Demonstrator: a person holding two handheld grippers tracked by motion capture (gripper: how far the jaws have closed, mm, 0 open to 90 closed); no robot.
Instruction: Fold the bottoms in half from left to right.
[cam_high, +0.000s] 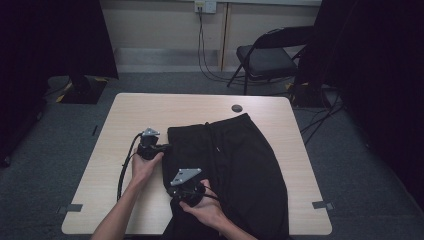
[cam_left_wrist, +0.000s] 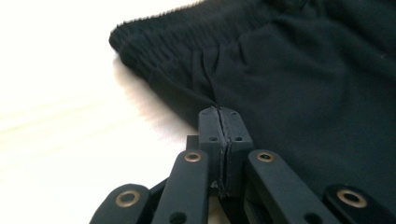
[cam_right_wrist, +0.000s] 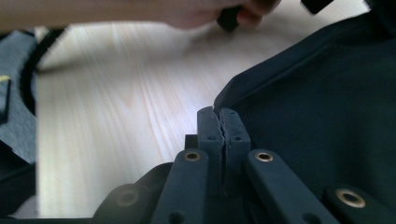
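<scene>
On one table (cam_high: 125, 130), two claws pinch one pair of black shorts (cam_high: 240, 165).

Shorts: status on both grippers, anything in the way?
Left gripper shut on shorts near waistband. Right gripper shut on shorts' edge. Shorts flat on table. Nothing in the way.

The high view is dim and soft, its left and right edges sunk in near-black while the pale table (cam_high: 150, 115) catches the most light. In the left gripper view the table blows out to glaring white at upper left. In the right gripper view the hand (cam_right_wrist: 196, 14) along the top is smeared with blur, and the black garment (cam_right_wrist: 327, 116) shows little detail.
</scene>
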